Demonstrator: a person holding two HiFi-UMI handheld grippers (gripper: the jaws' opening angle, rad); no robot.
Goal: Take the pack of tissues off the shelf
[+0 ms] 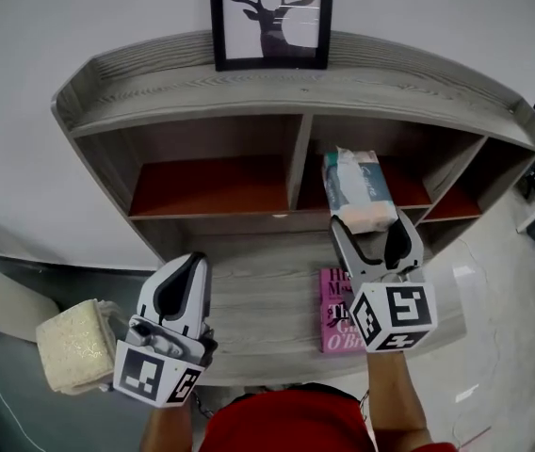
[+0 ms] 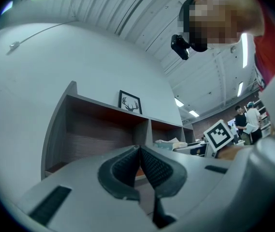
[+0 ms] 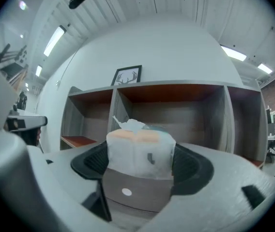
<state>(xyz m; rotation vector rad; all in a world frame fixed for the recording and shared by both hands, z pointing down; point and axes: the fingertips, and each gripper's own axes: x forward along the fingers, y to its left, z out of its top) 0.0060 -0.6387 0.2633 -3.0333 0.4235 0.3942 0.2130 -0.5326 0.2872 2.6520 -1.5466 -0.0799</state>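
A pack of tissues [image 1: 357, 188], white and teal with a sheet sticking out on top, lies in the middle compartment of the grey wooden shelf [image 1: 202, 83], its near end over the front edge. My right gripper [image 1: 371, 226] has its jaws around that near end. In the right gripper view the pack [image 3: 140, 146] fills the gap and both dark pads [image 3: 93, 162] press on its sides. My left gripper [image 1: 190, 266] hangs lower left, in front of the shelf's lower ledge. Its pads [image 2: 128, 168] are closed together with nothing between them.
A framed deer picture [image 1: 269, 17] stands on the shelf's top. A pink book [image 1: 338, 311] lies on the lower ledge under my right gripper. A pale yellow spongy block [image 1: 74, 342] sits at the far left. The left compartment [image 1: 211, 185] holds nothing. People stand far off [image 2: 246, 117].
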